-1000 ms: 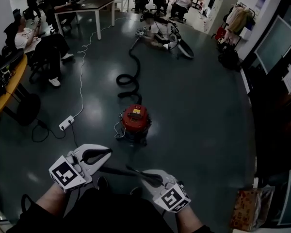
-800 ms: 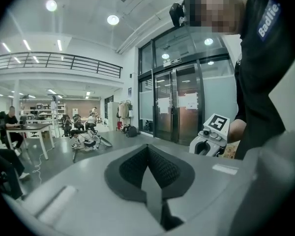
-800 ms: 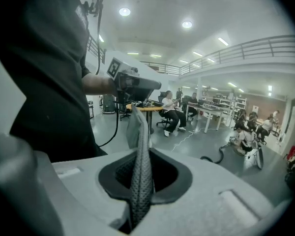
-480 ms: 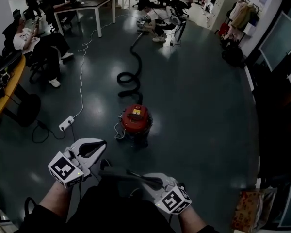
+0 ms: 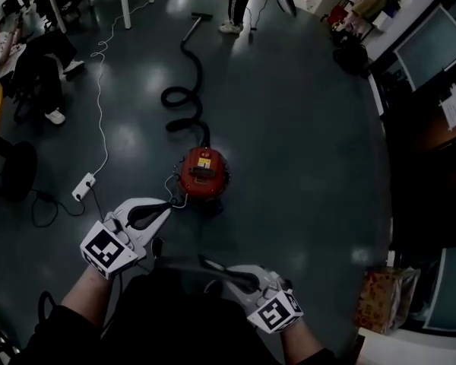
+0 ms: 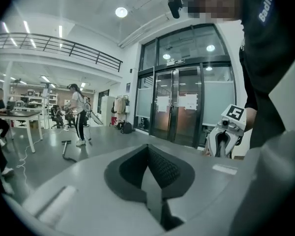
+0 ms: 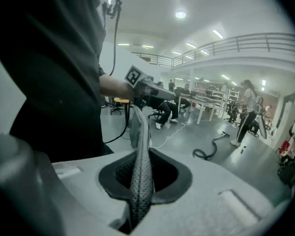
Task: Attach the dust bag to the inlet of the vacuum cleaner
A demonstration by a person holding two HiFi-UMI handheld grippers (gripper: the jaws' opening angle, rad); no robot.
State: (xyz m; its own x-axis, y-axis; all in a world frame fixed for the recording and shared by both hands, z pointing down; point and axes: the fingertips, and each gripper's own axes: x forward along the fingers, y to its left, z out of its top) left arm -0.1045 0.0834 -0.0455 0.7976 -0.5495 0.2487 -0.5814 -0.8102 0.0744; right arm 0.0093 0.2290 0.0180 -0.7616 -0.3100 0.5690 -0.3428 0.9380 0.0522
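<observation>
The dust bag (image 7: pixel 140 171) hangs in the air between the two grippers, a limp grey mesh strip stretched across the front of the person's dark clothing, well clear of the floor (image 5: pixel 311 150). The right gripper (image 5: pixel 226 274) has its jaws clenched on one end; its own view shows the mesh filling the gap and running off toward the other gripper. The left gripper (image 5: pixel 158 213) is pinched tight on a thin grey edge, which I take to be the bag's other end.

What has changed over the last second is the approach. The red vacuum cleaner (image 5: pixel 204 172) now lies just off the left jaw tips at about 1 o'clock, where it was well apart from them before. The desks at 12 o'clock have mostly slid out of the head view. Both grips look the same as before.

The carry is therefore nearly done and the fitting has not begun. The black hose (image 5: pixel 184 97) leaves the canister at 12 o'clock; which opening takes the bag cannot be made out. A power strip (image 5: pixel 83 186) lies at 9 o'clock.
</observation>
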